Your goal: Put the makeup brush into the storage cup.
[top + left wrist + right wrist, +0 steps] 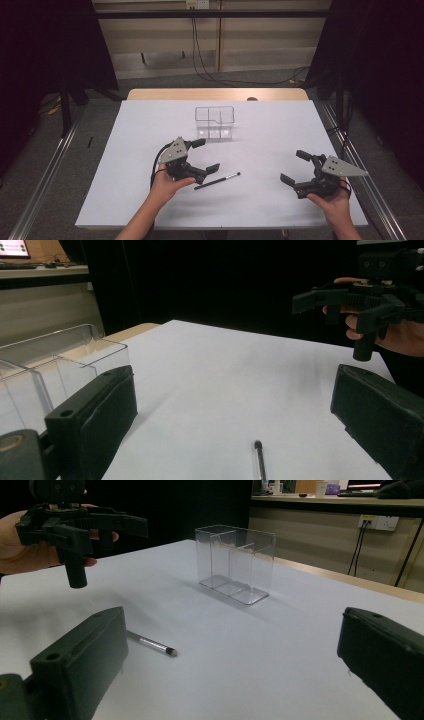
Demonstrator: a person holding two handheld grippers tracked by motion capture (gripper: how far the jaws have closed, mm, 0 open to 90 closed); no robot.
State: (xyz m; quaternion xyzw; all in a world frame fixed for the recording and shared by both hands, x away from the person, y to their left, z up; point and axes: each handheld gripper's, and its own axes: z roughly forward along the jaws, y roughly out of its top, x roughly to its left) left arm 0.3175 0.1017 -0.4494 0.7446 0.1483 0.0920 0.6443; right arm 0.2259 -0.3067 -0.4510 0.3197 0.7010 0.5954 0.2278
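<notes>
A black pen (217, 181) with a silver end lies on the white table (260, 200), near the front and left of centre. My left gripper (206, 155) hovers just left of the pen, open and empty. In the left gripper view the pen (259, 460) lies between and just ahead of the spread jaws. A clear plastic organiser (215, 121) with several compartments stands empty behind the pen. My right gripper (294, 166) is at the front right, open, with nothing in it. In the right gripper view the pen (150, 643) lies by the left jaw, and the organiser (235, 562) stands farther off.
The table's wooden far edge (217, 94) shows beyond the white sheet. Metal rails (45, 175) run along both sides of the table. Black curtains hang to the left and right, and cables (210, 75) trail on the floor behind.
</notes>
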